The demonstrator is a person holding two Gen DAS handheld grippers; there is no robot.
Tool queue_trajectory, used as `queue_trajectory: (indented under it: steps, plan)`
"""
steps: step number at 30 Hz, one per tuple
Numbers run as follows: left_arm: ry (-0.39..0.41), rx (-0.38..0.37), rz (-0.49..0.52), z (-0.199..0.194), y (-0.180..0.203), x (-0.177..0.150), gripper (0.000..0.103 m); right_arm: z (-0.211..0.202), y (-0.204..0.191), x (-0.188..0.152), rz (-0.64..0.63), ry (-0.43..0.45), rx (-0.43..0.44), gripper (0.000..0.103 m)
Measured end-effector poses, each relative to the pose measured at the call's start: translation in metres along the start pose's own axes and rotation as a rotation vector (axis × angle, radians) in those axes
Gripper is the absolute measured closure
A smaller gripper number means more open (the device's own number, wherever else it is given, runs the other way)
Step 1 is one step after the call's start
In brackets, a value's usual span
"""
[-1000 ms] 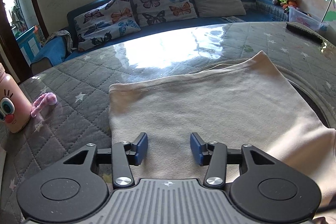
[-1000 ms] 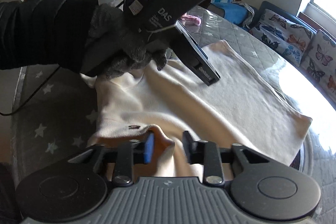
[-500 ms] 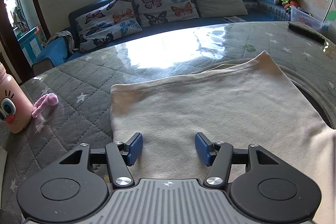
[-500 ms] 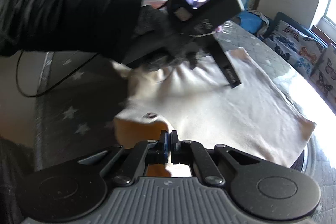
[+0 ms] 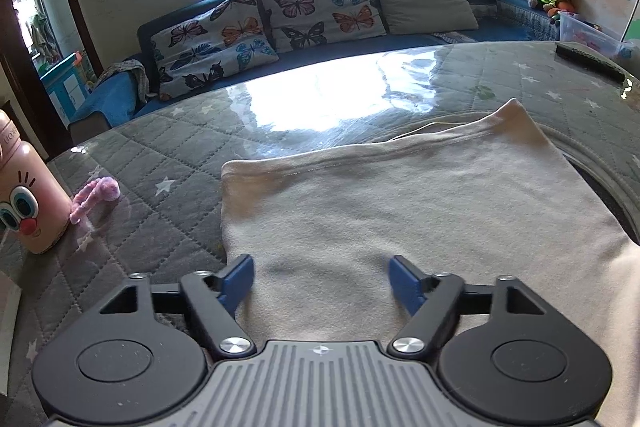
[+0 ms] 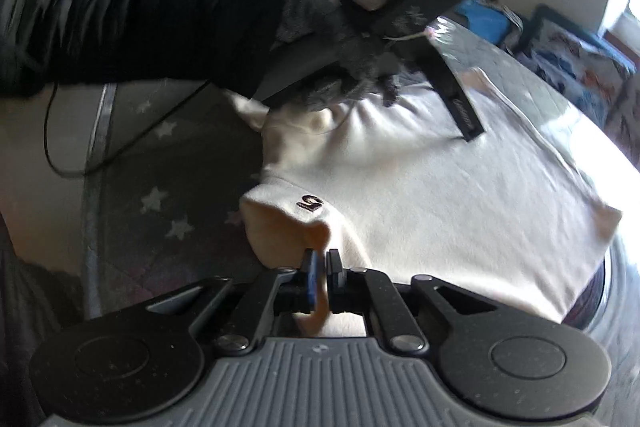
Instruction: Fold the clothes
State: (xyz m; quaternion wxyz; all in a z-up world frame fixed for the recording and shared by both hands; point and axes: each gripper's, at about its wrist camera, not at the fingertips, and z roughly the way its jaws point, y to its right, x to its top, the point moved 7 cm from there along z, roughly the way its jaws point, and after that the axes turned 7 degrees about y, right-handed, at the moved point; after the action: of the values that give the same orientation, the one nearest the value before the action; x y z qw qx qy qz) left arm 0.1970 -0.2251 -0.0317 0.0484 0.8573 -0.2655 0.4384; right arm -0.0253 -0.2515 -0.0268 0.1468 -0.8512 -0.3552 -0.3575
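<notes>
A cream garment (image 5: pixel 400 195) lies flat on the grey quilted table (image 5: pixel 168 147). My left gripper (image 5: pixel 322 281) is open, its blue pads apart just above the garment's near left part. In the right wrist view the same garment (image 6: pixel 460 187) shows, with a small dark logo near one corner. My right gripper (image 6: pixel 322 273) is shut on a fold of the garment's near edge and lifts it slightly. The left gripper, held in a gloved hand, shows there (image 6: pixel 470 131) with its tip resting on the cloth.
A pink bottle with a cartoon face (image 5: pixel 24 195) and a pink fuzzy toy (image 5: pixel 96 195) stand at the table's left. A dark remote (image 5: pixel 588 61) lies at the far right. A sofa with butterfly cushions (image 5: pixel 304 11) is behind. A black cable (image 6: pixel 120 143) trails over the table.
My right gripper closed on the garment's near edge and raised it. My left gripper's jaws opened wider and it shifted slightly over the cloth.
</notes>
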Motion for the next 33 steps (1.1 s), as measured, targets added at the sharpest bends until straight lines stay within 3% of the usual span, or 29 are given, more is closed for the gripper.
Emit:
queue_trajectory:
  steps: [4, 7, 10, 16, 23, 27, 33]
  plan:
    - [0.047, -0.013, 0.031, -0.018, 0.010, 0.005, 0.005, -0.015, 0.012, -0.004, 0.056, 0.012, -0.049, 0.091]
    - [0.079, -0.034, 0.060, -0.034, 0.024, 0.005, 0.000, -0.025, 0.022, -0.009, 0.103, 0.016, -0.081, 0.089]
    - [0.094, -0.050, 0.095, -0.049, 0.038, 0.000, 0.000, -0.035, 0.034, -0.019, 0.132, 0.012, -0.141, 0.084]
    - [0.112, -0.059, 0.178, -0.067, 0.065, -0.023, 0.000, -0.045, 0.043, -0.033, 0.227, 0.015, -0.141, 0.084]
    - [0.154, -0.026, 0.257, -0.085, 0.081, -0.047, 0.000, -0.039, 0.052, -0.040, 0.248, 0.017, -0.213, 0.083]
    - [0.152, -0.011, 0.270, -0.086, 0.082, -0.059, 0.000, -0.039, 0.054, -0.057, 0.249, -0.052, -0.248, 0.084]
    - [0.158, -0.005, 0.237, -0.090, 0.081, -0.063, 0.000, -0.058, 0.056, -0.060, 0.281, -0.029, -0.267, 0.084]
